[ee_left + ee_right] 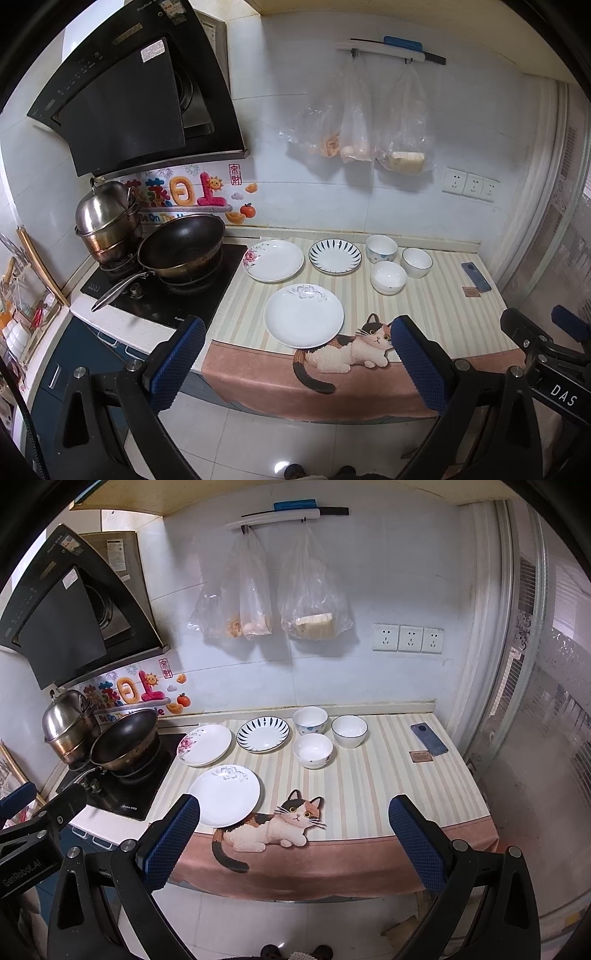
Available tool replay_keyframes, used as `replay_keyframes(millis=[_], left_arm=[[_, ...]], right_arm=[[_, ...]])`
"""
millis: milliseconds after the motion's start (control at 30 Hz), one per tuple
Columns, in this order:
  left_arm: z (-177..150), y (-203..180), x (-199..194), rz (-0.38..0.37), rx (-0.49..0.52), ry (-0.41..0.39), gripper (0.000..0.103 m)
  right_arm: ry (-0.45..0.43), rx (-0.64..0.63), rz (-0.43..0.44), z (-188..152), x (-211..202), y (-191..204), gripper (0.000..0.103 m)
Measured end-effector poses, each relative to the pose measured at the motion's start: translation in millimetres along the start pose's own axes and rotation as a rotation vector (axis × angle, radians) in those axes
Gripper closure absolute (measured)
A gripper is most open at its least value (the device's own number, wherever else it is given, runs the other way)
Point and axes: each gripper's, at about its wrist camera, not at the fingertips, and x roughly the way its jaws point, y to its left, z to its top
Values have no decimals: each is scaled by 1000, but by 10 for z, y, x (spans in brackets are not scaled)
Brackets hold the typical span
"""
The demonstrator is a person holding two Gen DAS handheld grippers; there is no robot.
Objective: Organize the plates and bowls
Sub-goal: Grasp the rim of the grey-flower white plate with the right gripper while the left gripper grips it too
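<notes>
Three plates lie on the striped counter mat [436,317]: a white plate with a grey flower [303,315] [224,795] nearest, a pink-flower plate [273,260] [204,744] behind it, and a blue-striped plate [335,256] [262,734]. Three white bowls [388,277] [313,750] stand to the right of the plates. My left gripper [297,365] is open and empty in front of the counter edge. My right gripper [293,843] is open and empty, also short of the counter; it shows at the right edge of the left wrist view [543,347].
A black wok [181,245] and a steel pot [105,221] sit on the hob at the left. A phone [429,739] and a small brown card [420,756] lie at the counter's far right. Plastic bags [258,602] hang on the wall.
</notes>
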Motion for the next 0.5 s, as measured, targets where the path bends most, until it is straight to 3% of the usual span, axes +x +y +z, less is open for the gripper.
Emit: replay_keyframes(millis=[133,233,367,500], left_arm=[[27,34,280,48,-30,-5,0],[1,128,667,117,-37,15,0],[-77,320,1347,145,-44,124,0],[-159,562,2336,90,-60,303,1]], right_arm=[[56,33,79,8,338,-117,0],[146,64,146,-47,825,-195,0],[286,57,183,-193,1708,-144,0],[393,64,193,-314,2562,-18,0]])
